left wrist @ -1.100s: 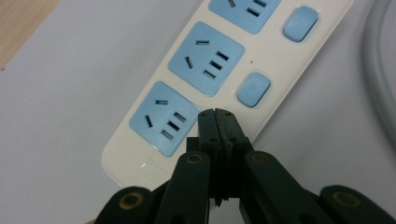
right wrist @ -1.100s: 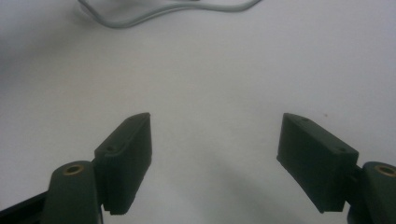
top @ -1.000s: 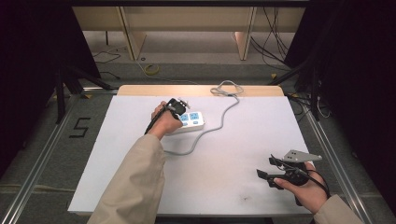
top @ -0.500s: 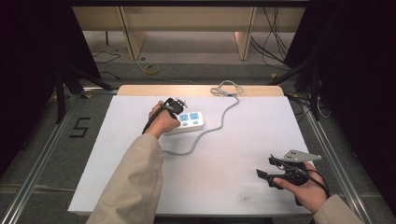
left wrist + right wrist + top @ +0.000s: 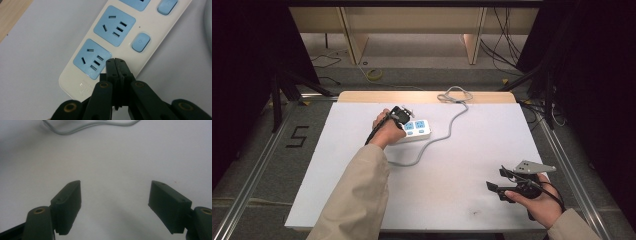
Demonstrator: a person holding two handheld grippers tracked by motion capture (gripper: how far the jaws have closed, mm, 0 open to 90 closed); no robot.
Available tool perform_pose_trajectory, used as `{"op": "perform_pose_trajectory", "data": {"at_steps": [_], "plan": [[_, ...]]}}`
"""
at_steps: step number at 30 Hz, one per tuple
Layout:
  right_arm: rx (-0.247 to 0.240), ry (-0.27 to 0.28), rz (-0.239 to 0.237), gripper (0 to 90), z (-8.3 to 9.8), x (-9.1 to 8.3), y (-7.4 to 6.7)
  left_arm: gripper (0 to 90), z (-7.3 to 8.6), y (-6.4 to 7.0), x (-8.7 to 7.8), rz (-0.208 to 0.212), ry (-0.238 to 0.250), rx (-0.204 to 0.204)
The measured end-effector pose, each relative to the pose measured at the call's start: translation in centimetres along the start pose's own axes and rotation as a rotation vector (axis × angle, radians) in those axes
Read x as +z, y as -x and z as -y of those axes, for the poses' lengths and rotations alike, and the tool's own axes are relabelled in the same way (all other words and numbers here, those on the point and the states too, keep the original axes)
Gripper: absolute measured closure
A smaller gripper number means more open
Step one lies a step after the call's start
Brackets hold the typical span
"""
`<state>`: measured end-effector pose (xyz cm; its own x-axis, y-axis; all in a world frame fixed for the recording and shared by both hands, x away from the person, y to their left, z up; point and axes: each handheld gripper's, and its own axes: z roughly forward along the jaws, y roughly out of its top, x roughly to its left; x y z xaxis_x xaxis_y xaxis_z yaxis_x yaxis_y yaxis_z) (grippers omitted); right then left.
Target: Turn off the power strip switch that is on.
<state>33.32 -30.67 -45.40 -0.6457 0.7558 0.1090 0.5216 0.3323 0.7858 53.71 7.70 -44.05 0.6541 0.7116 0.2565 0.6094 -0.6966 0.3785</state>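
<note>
The power strip (image 5: pixel 416 129) lies on the white surface (image 5: pixel 472 150), toward its far edge and a little left of centre, its cream body carrying blue sockets and blue switches. My left gripper (image 5: pixel 398 116) sits at the strip's left end, its fingers (image 5: pixel 117 68) pressed together with nothing between them. In the left gripper view their joined tips hover over the strip's end, just beside the last blue socket (image 5: pixel 92 58) and below one blue switch (image 5: pixel 140 42); whether they touch the plastic I cannot tell. The strip's grey cable (image 5: pixel 439 140) runs from its right end, loops at the surface's far edge and curves back toward me, passing near my left sleeve (image 5: pixel 357 200). My right gripper (image 5: pixel 504 182) is well apart from the strip, near the surface's closer right corner, held in my hand with its fingers (image 5: pixel 67 202) spread wide over bare white surface, pinching nothing; a bend of the grey cable shows beyond them.
</note>
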Motion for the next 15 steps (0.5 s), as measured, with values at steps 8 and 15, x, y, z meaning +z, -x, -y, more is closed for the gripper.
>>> {"op": "perform_pose_trajectory", "data": {"at_steps": [8, 15], "plan": [[-0.001, 0.002, 0.0, 26.9, 0.0, -0.02, 0.02, 89.9, 0.0, 0.02, -0.01, -0.004, 0.001, -0.002], [-0.002, 0.005, 0.001, 26.9, -0.01, -0.04, 0.02, 89.9, -0.03, 0.1, -0.01, -0.013, 0.003, 0.013]]}}
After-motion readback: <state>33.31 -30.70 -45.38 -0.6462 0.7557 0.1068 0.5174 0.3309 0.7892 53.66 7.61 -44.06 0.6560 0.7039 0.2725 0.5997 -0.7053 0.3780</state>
